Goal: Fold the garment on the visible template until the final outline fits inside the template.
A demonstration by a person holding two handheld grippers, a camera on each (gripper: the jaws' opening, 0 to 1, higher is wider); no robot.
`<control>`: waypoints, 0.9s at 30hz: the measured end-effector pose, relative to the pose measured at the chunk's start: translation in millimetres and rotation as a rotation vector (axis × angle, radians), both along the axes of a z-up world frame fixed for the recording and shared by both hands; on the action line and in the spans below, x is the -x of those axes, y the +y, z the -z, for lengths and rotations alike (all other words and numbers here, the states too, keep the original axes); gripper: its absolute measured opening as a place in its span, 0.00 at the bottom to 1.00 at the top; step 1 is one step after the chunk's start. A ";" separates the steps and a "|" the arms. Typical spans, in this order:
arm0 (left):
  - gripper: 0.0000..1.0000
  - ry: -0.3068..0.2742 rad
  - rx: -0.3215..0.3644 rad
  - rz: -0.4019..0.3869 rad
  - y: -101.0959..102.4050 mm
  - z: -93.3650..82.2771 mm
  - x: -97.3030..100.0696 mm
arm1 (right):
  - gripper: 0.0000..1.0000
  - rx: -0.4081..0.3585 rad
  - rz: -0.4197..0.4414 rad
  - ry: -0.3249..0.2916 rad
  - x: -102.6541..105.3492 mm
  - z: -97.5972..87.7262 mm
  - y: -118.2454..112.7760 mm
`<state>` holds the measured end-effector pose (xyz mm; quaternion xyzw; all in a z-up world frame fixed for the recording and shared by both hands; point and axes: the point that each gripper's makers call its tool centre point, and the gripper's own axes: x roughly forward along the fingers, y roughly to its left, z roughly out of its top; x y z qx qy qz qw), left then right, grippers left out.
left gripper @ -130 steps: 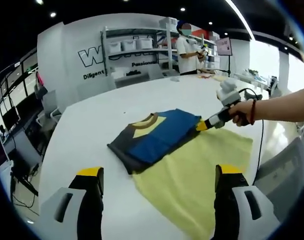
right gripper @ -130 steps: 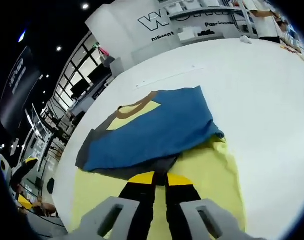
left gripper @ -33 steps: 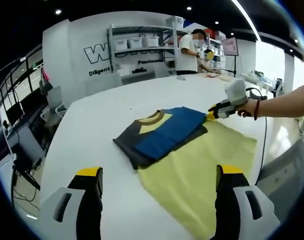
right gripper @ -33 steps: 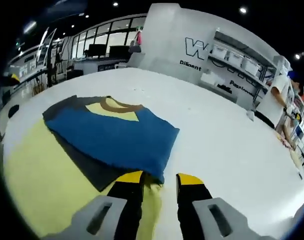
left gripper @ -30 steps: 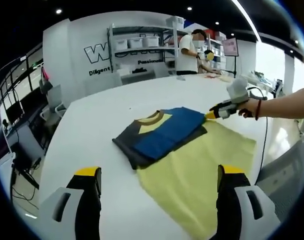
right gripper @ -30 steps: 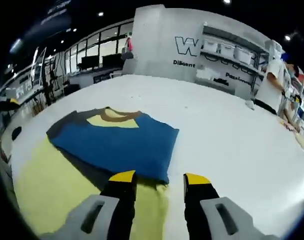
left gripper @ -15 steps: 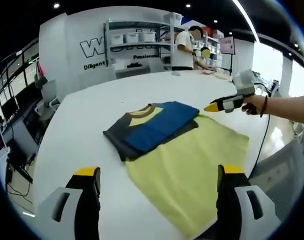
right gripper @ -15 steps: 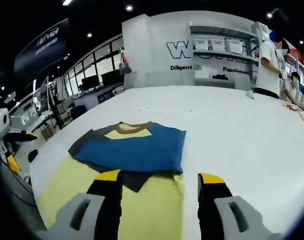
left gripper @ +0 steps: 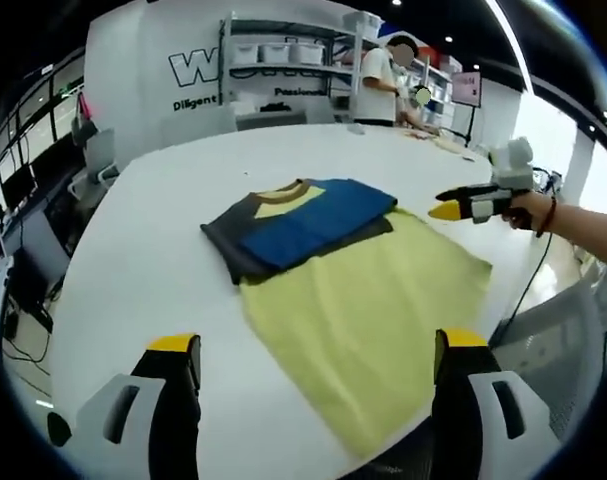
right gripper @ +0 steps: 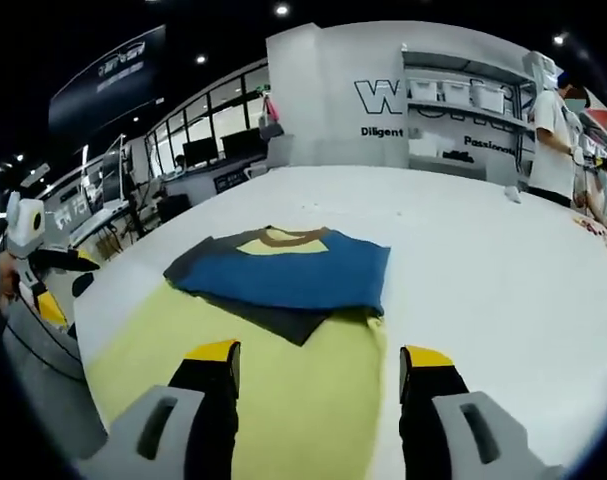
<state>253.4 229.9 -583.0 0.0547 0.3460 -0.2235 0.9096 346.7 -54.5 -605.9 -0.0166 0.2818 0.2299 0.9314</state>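
Blue, with dark grey sleeves and a brown collar over a yellow neck panel, the folded garment (left gripper: pixel 298 228) lies on the far end of the pale yellow template (left gripper: pixel 368 318), its collar end overhanging onto the white counter (left gripper: pixel 153 290). In the left gripper view the garment sits toward 12 o'clock of centre, with the bare yellow sheet spreading toward 5 o'clock. The left hand-held gripper (left gripper: pixel 318 365) hangs above the near counter edge with its jaws spread wide, holding nothing. The right hand-held gripper (left gripper: pixel 447 211) shows at 3 o'clock, held by a hand (left gripper: pixel 531 208) in the air, apart from the cloth.

In the right gripper view the garment (right gripper: pixel 283 275) lies toward 12 o'clock of centre, the template (right gripper: pixel 303 385) running down between the right hand-held gripper's (right gripper: pixel 318 368) parted, empty jaws. The left hand-held gripper (right gripper: pixel 68 262) appears at 9 o'clock. A person (right gripper: pixel 555 125) stands by shelves (right gripper: pixel 453 100) at 2 o'clock
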 end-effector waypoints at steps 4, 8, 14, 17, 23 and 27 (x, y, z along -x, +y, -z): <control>0.99 0.015 -0.003 -0.003 -1.4 5.7 5.4 | 0.61 0.026 -0.042 0.027 18.0 8.0 0.0; 0.99 0.032 -0.010 0.007 -2.5 10.8 10.5 | 0.66 0.025 -0.062 0.052 33.0 15.2 0.6; 0.97 0.088 -0.011 0.012 -4.8 22.0 24.1 | 0.68 0.031 -0.075 0.069 50.8 19.3 -1.0; 0.96 0.113 -0.019 0.015 -5.0 27.5 30.2 | 0.69 0.042 -0.072 0.094 58.9 22.7 -4.5; 0.94 0.170 -0.023 0.014 -5.7 37.5 40.8 | 0.73 0.054 -0.088 0.123 73.7 30.0 -7.1; 0.91 0.228 -0.013 0.015 -8.0 45.4 49.8 | 0.73 0.064 -0.084 0.156 83.2 37.3 -11.8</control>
